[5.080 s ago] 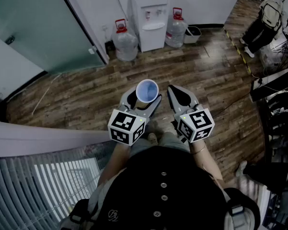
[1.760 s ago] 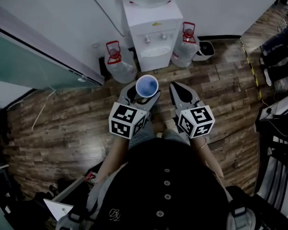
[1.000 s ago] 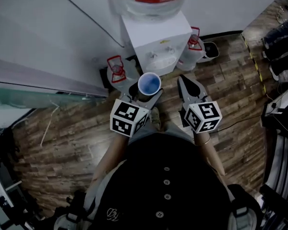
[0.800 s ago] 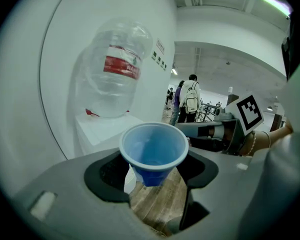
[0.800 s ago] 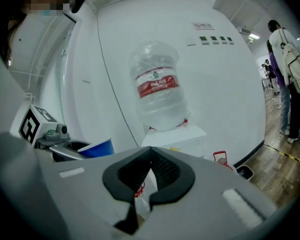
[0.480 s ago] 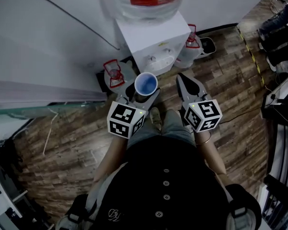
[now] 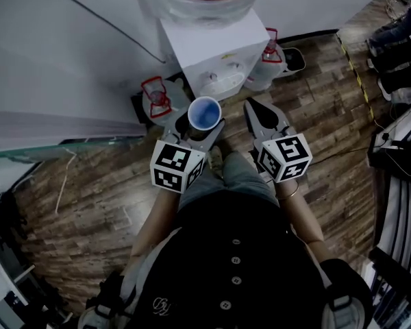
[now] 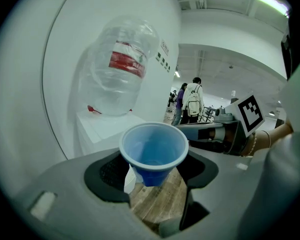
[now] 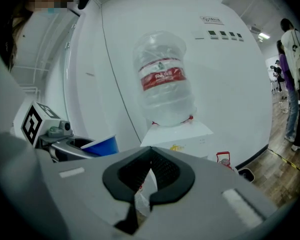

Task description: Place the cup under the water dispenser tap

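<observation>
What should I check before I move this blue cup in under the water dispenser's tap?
1. Left hand-held gripper closed on the blue cup, mouth up: ok.
2. Cup empty inside: ok.
3. Cup under a tap of the water dispenser: not ok, it is short of the dispenser's front.
4. Right hand-held gripper shut, empty, beside the cup: ok.
5. Drip tray free of things: cannot tell, too small in the head view.

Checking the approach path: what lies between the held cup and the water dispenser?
Nothing: the head view shows a bare gap between the blue cup and the water dispenser.
</observation>
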`<state>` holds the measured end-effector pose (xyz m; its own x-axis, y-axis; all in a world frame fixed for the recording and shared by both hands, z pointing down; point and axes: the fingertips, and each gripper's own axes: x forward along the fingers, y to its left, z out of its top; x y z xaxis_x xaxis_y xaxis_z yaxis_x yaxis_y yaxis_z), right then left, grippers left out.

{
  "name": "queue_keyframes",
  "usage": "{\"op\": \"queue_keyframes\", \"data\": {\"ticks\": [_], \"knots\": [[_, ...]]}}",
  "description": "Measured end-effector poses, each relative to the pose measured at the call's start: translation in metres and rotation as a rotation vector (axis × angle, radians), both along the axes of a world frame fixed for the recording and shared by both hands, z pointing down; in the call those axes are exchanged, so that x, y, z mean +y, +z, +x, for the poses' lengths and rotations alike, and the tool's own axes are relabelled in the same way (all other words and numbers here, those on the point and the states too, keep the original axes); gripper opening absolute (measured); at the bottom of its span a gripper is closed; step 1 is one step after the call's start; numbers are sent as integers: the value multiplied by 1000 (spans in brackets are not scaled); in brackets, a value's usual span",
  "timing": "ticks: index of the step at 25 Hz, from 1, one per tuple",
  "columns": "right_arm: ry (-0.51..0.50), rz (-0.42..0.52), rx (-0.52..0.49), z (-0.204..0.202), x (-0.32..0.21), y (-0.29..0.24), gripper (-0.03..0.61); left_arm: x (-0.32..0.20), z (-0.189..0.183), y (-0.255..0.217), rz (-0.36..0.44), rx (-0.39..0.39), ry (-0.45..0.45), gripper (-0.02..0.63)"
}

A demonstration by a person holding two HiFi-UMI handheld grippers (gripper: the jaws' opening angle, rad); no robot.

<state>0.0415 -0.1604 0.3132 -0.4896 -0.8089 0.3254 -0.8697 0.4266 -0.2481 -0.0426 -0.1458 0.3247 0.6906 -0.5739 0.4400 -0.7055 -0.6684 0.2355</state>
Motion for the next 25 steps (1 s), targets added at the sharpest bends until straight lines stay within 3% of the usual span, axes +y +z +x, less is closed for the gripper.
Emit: {"op": "queue_keyframes", "data": {"ticks": [12,25], "knots": [[-103,-25,44,6,-3,13,-5,1,23,10,-20,13,-59,298],[-151,-59,24,8,-8,59,-5,-10,26,68,0,-58,-91,298]]}}
